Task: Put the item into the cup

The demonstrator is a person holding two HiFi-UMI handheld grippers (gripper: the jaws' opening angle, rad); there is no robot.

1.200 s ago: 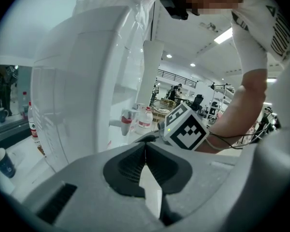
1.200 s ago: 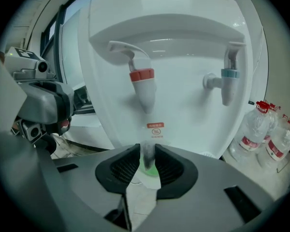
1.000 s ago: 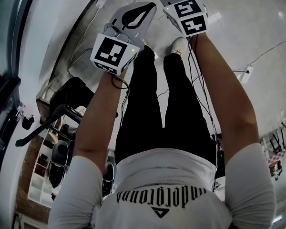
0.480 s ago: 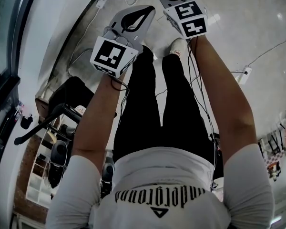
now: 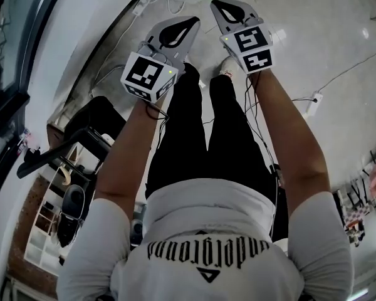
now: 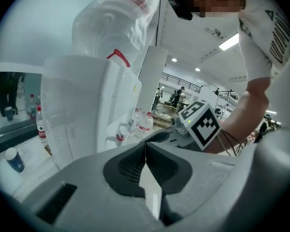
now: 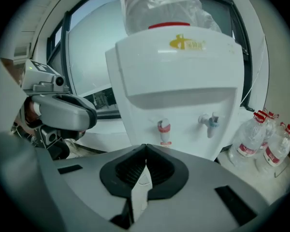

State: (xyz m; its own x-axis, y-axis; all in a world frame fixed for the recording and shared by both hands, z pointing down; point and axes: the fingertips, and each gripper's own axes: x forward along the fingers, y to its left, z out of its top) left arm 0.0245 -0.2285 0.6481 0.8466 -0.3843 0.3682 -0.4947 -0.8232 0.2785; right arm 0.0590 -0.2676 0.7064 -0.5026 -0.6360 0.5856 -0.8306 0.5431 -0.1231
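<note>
Shiny floor (image 5: 338,30) below, white water dispenser (image 7: 179,86) ahead: the pick-up step is not yet under way.
A blue-and-white cup (image 6: 13,159) sits on the desk (image 6: 29,170) at far left. The left claw (image 6: 145,146) and right claw (image 7: 145,148) are raised side by side, each pressed closed on nothing. No view shows the item, so the next move is probably to find it and grip it.
</note>
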